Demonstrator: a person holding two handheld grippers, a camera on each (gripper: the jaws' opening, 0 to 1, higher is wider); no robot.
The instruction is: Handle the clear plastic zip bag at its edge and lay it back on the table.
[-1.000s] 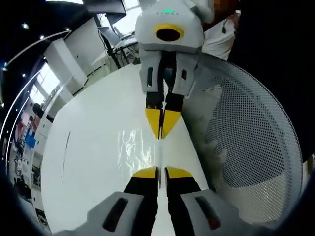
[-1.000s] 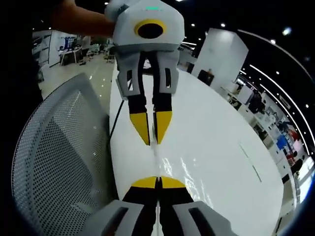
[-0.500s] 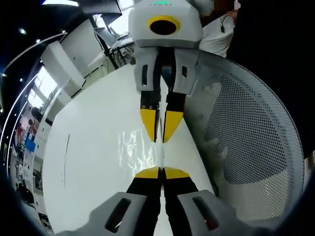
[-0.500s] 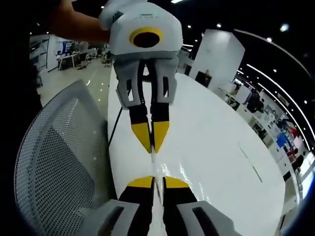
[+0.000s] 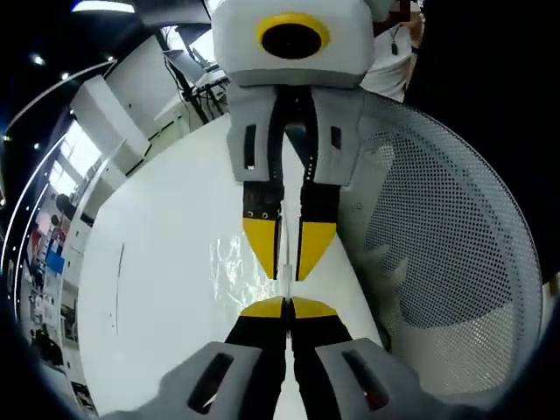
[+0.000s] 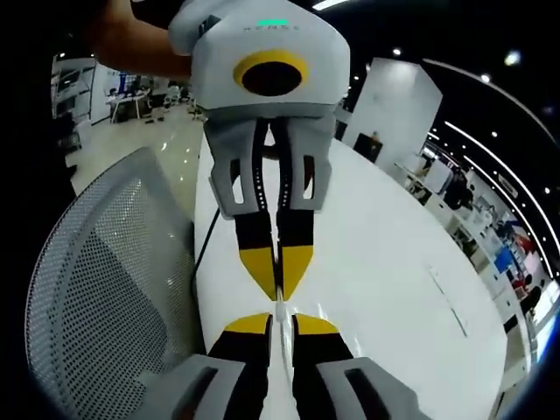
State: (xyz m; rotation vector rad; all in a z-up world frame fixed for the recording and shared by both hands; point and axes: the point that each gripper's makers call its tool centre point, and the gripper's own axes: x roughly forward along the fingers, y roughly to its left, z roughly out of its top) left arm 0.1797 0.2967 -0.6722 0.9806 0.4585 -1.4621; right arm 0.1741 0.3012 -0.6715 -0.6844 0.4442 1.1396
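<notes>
White counter [image 5: 166,262] spreads under both tools, glossy and pale, with a big open hall beyond it.

In the left gripper view, the left tool [image 5: 284,308] rises from 6 o'clock with its yellow-tipped jaws pressed together on the thin edge of the clear plastic zip bag [image 5: 234,261]. The rest of the bag shows as wrinkled glints on the counter toward 9 o'clock of the tips. Just past them, the right tool [image 5: 286,254] comes down from 12 o'clock, tip to tip with the left one. Its jaws stand a narrow way apart, and the bag's pale edge runs in the gap. A white mesh chair back [image 5: 437,236] curves at 3 o'clock, and a person in a white top [image 5: 389,66] stands behind it.

In the right gripper view, the right tool [image 6: 280,325] shows the same slim gap between its jaws, with the bag's edge lying in it; whether the pads touch the plastic cannot be told. The left tool [image 6: 280,269] meets it from 12 o'clock, jaws closed. The mesh chair back [image 6: 96,289] sits at 8 o'clock, a person's bare arm [image 6: 131,44] reaches in at 11 o'clock, and a white pillar [image 6: 394,105] stands far off at 2 o'clock.
</notes>
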